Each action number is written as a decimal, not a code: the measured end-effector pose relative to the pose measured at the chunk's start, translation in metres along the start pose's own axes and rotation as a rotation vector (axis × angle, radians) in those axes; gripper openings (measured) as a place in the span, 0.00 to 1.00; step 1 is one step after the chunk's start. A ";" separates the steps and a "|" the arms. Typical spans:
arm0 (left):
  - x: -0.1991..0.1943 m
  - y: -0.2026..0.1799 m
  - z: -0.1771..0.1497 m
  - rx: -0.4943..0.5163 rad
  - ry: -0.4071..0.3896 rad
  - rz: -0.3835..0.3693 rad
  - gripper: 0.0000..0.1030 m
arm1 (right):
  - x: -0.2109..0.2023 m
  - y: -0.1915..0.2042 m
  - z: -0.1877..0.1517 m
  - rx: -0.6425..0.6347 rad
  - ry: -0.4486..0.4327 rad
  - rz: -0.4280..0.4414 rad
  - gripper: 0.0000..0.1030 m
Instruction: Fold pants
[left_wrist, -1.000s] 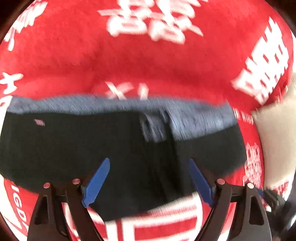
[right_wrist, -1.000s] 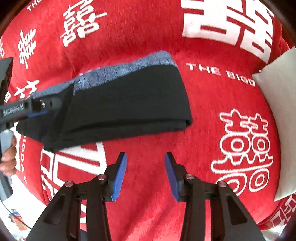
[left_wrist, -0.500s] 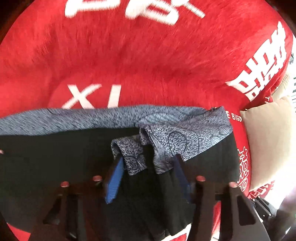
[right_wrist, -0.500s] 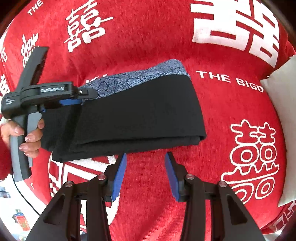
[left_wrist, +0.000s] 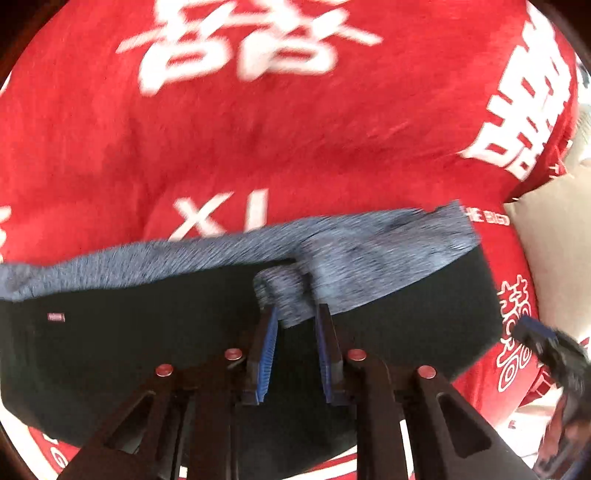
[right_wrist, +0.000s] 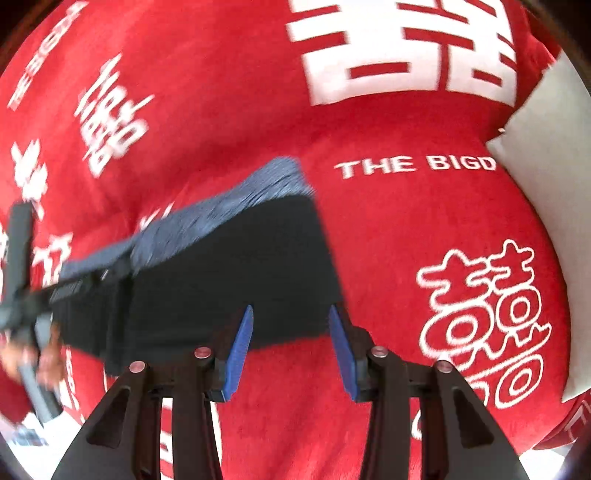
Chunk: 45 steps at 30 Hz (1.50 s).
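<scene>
Pants (left_wrist: 147, 350), one folded pair, pinched by left hand-held gripper (left_wrist: 293, 314).

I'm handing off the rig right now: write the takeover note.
Left gripper: shut on a bunched bit of the pants' grey patterned waistband.
Right gripper: open, holding nothing, at the near right edge of the pants.
Pants lie as a folded black strip on the red blanket; pillow to the right.
Done: lengthwise fold.
Left: probably fold the strip again and flatten it.
</scene>
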<state>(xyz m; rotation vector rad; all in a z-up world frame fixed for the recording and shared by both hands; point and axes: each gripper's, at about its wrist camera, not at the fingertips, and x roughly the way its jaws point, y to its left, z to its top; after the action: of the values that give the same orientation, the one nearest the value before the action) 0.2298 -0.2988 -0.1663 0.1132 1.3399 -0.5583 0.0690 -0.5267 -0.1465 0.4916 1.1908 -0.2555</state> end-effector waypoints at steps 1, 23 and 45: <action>-0.002 -0.009 0.003 0.014 -0.012 -0.003 0.21 | 0.003 -0.008 0.013 0.029 -0.011 0.002 0.45; 0.017 -0.043 -0.038 -0.046 -0.018 0.115 0.74 | 0.065 -0.003 0.053 -0.084 0.135 0.016 0.64; -0.040 0.043 -0.137 -0.378 0.021 0.136 0.90 | 0.015 0.083 -0.030 -0.319 0.204 -0.017 0.79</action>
<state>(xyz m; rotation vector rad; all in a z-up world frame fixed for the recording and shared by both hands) 0.1226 -0.1955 -0.1721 -0.0992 1.4236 -0.1840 0.0865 -0.4391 -0.1501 0.2315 1.4048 -0.0266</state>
